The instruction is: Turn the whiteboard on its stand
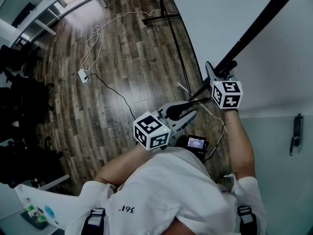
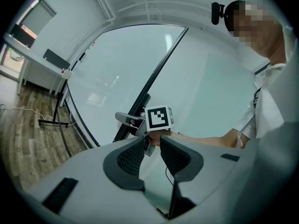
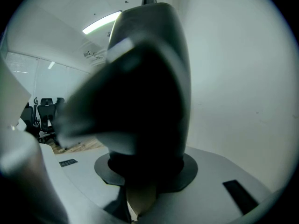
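Out to your right, the right gripper (image 1: 218, 74) clamps the whiteboard's (image 1: 230, 13) black frame edge (image 1: 259, 21), which slants away ahead. Your left gripper (image 2: 151, 148), jaws apart and empty, hangs nearer you.

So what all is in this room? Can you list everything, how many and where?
whiteboard: one, white with black frame, right side
stand: one, black, foot on the floor, top centre
floor: one, brown wood planks, underfoot
white cable: one, white, looping across the floor
black cable: one, black, trailing towards the person
power strip: one, white, on the floor where both cables end
chairs: several, black, left edge
desk: one, white, top left
screen device: one, black, lit, at the person's front
shirt: one, white, on the person
left hand-held gripper: one, grey, jaws apart, empty
right hand-held gripper: one, grey, closed on the whiteboard's frame
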